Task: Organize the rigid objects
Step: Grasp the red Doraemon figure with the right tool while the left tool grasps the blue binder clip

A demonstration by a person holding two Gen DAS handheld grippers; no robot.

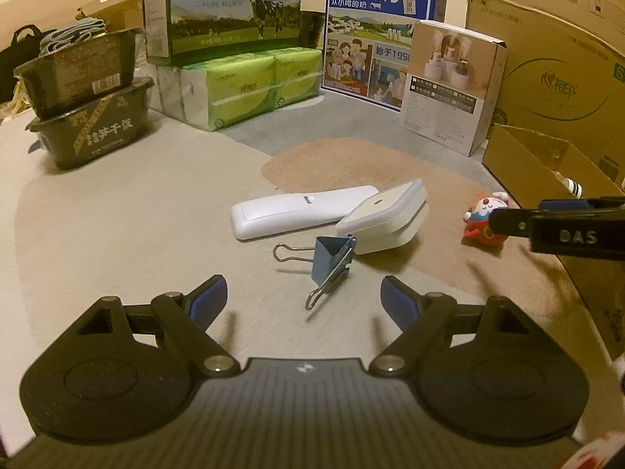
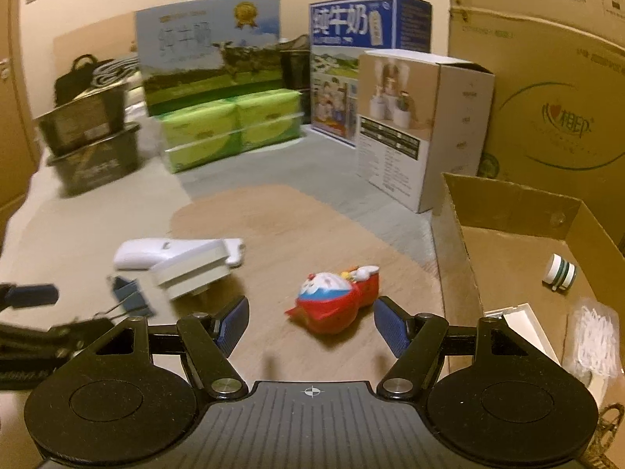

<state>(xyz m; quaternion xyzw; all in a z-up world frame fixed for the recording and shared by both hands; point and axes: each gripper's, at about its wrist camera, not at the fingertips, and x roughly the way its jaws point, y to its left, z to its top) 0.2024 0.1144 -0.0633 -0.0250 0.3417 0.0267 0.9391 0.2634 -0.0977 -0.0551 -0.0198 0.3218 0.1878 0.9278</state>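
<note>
The right wrist view is motion-blurred; the white remote (image 2: 148, 253) is partly hidden behind the cream box (image 2: 191, 273). The left gripper (image 1: 302, 297) is released, with the blue binder clip (image 1: 332, 260) at 12 o'clock. The right gripper (image 2: 310, 322) is released, empty, with the red toy figure (image 2: 336, 301) just ahead. The open cardboard box (image 2: 508, 211), at 2 o'clock, is cut off.
</note>
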